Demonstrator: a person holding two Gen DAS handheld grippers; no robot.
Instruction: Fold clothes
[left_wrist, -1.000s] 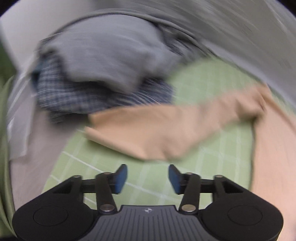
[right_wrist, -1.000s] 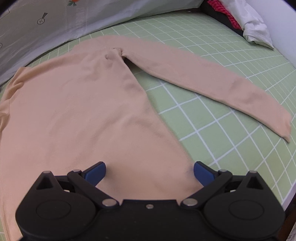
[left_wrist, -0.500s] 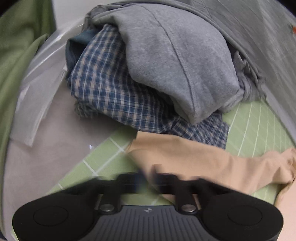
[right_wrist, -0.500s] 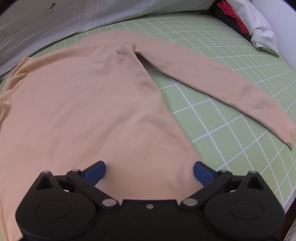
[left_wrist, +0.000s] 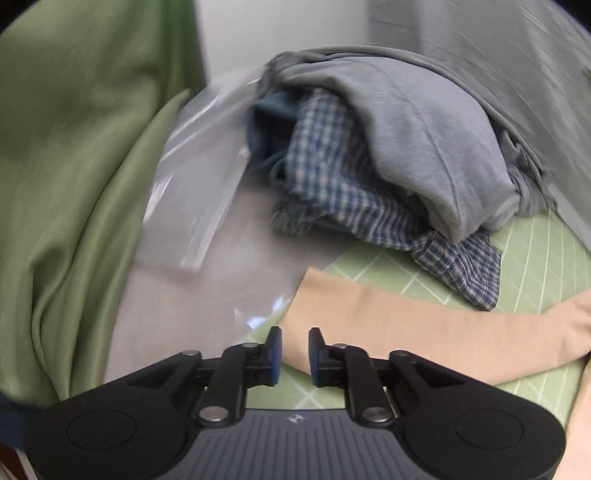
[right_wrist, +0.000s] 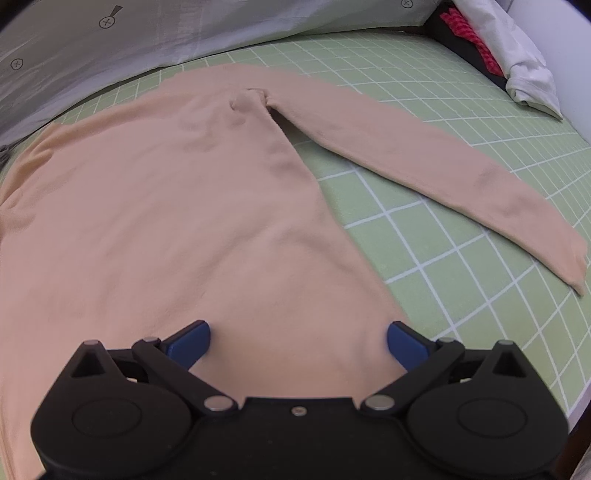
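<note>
Left wrist view, from left to right: a green curtain (left_wrist: 74, 166), a clear plastic bag (left_wrist: 199, 177) on a pale surface, then a heap with a blue checked shirt (left_wrist: 351, 199) under a grey garment (left_wrist: 424, 140). Below the heap the peach sweater's sleeve (left_wrist: 424, 332) lies across the green gridded mat (left_wrist: 535, 258). The left hand-held gripper (left_wrist: 295, 356) sits at the cuff end; its jaws have just been opening a little and stand narrowly apart with the cuff's edge between them, the pads not pressing it.

Right wrist view: the peach sweater (right_wrist: 166, 221) is spread flat on the mat, its other sleeve (right_wrist: 443, 177) stretched to the right. The right hand-held gripper (right_wrist: 298, 343) is wide open above the hem, clasping nothing. Far right lies a white garment (right_wrist: 524, 62).
</note>
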